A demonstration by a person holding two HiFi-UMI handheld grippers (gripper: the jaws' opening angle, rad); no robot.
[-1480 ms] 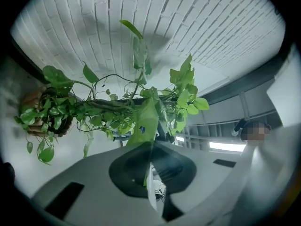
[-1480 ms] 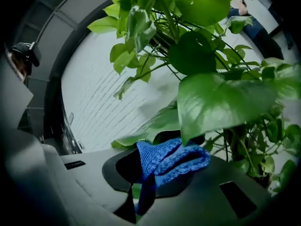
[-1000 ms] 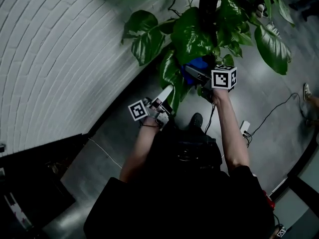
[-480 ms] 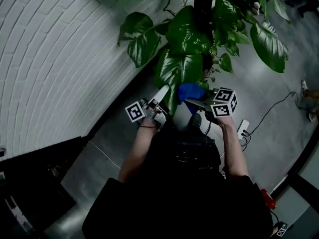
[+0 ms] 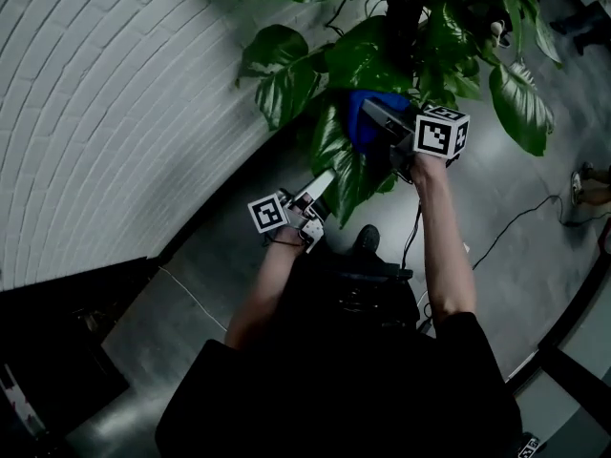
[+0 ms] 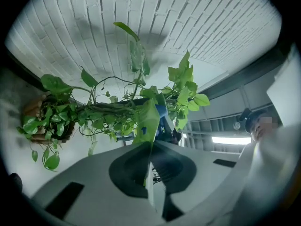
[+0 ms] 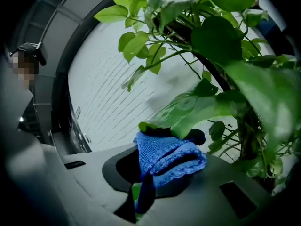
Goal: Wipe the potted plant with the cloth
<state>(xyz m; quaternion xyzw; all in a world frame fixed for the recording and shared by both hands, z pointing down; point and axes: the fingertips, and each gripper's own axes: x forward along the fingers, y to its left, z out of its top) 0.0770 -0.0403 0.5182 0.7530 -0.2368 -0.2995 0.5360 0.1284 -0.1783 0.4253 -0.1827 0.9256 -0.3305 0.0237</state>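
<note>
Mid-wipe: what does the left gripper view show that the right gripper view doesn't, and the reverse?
Only the left gripper view: the left gripper shut on a leaf tip, and what looks like the pot at far left. Only the right gripper view: the right gripper clamped on the blue cloth, with a broad leaf lying over it. Both: the plant and the white brick wall.

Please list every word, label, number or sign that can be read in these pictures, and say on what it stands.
None: no readable text in any view.
The left cube and the right cube carry only black-and-white square patterns, no letters or digits.
</note>
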